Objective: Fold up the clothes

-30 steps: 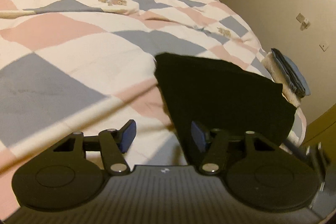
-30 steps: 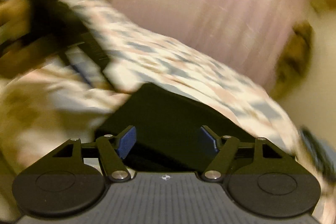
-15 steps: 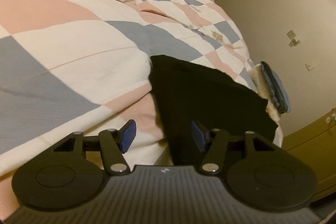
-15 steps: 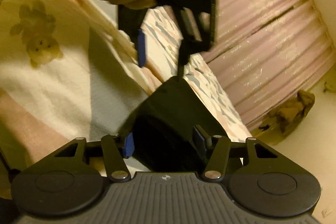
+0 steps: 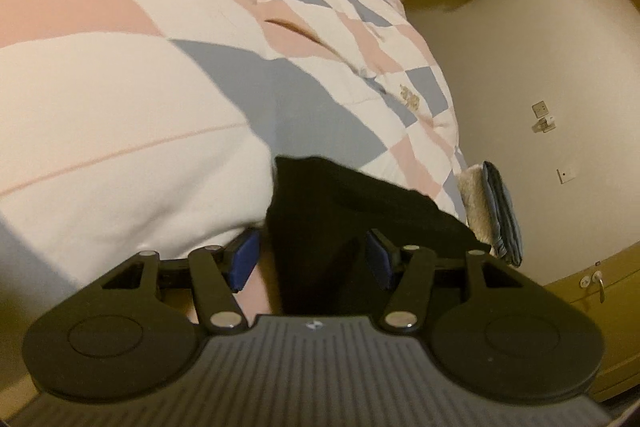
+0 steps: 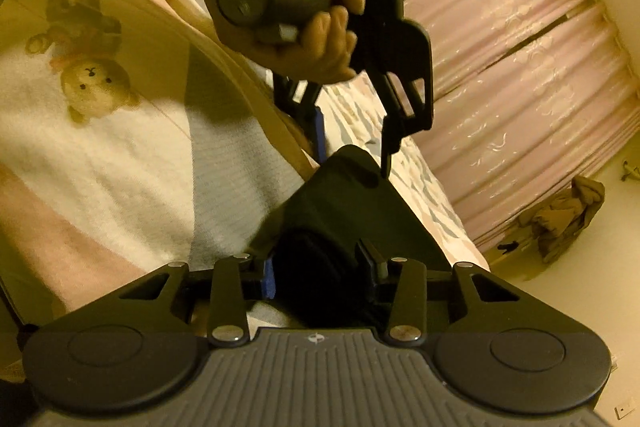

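A black folded garment (image 5: 340, 211) lies at the edge of a bed with a checked pink, grey and white quilt (image 5: 140, 107). My left gripper (image 5: 312, 259) is open and straddles the near left edge of the garment, with cloth between its blue pads. From the right wrist view, a hand (image 6: 320, 55) holds that left gripper (image 6: 352, 147) over the far corner of the black garment (image 6: 352, 203). My right gripper (image 6: 320, 273) is partly drawn in, its pads pressing both sides of a thick fold of the garment at the near end.
A folded grey-blue item with a fleece lining (image 5: 500, 211) sits on the bed corner beyond the garment. A yellow cabinet (image 5: 592, 291) stands to the right below it. Pink curtains (image 6: 520, 67) and a hanging brown jacket (image 6: 568, 215) line the far wall.
Both grippers have come down onto the black garment. The left one now straddles its edge, and the right one's fingers have narrowed around a thick fold.
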### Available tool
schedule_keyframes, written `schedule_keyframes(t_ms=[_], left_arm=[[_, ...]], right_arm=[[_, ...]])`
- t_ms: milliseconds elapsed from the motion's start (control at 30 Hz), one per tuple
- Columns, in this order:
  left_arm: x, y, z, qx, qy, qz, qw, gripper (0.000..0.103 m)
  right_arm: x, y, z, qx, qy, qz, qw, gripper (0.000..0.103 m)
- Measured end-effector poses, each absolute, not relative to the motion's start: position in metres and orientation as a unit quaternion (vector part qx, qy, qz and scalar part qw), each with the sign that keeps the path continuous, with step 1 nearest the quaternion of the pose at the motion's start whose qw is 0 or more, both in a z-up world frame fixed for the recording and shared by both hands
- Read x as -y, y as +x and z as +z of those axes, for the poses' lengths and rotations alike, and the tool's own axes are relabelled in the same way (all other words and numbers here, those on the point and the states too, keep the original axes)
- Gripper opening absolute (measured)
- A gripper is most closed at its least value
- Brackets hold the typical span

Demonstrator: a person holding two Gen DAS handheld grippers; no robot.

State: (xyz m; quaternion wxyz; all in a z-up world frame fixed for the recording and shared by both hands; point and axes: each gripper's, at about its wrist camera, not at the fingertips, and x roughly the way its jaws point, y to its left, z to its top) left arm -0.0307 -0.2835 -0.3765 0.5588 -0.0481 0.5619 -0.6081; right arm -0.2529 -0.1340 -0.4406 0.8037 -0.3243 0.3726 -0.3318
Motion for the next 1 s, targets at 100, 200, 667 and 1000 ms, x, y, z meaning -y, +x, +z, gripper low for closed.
schedule_keyframes(t_ms=[100, 200, 667, 1000], left_arm=[[0.293, -0.030, -0.382, -0.562, -0.050, -0.609, 0.557, 0.043], [0.293, -0.028, -0.384, -0.564, -0.052, -0.609, 0.555, 0.038], [0.289, -0.026, -0.378, -0.567, -0.054, -0.600, 0.562, 0.021], [0.290, -0.048, -0.312, -0.528, -0.064, -0.624, 0.573, 0.012]], right_arm=[[0.133, -0.253, -0.437, -0.370, -0.327, -0.337, 0.801, 0.045], [0.134, -0.254, -0.433, -0.367, -0.323, -0.344, 0.802, 0.045], [0.144, -0.266, -0.407, -0.357, -0.217, -0.330, 0.846, 0.014], [0.166, -0.311, -0.342, -0.275, -0.044, -0.334, 0.901, 0.013]])
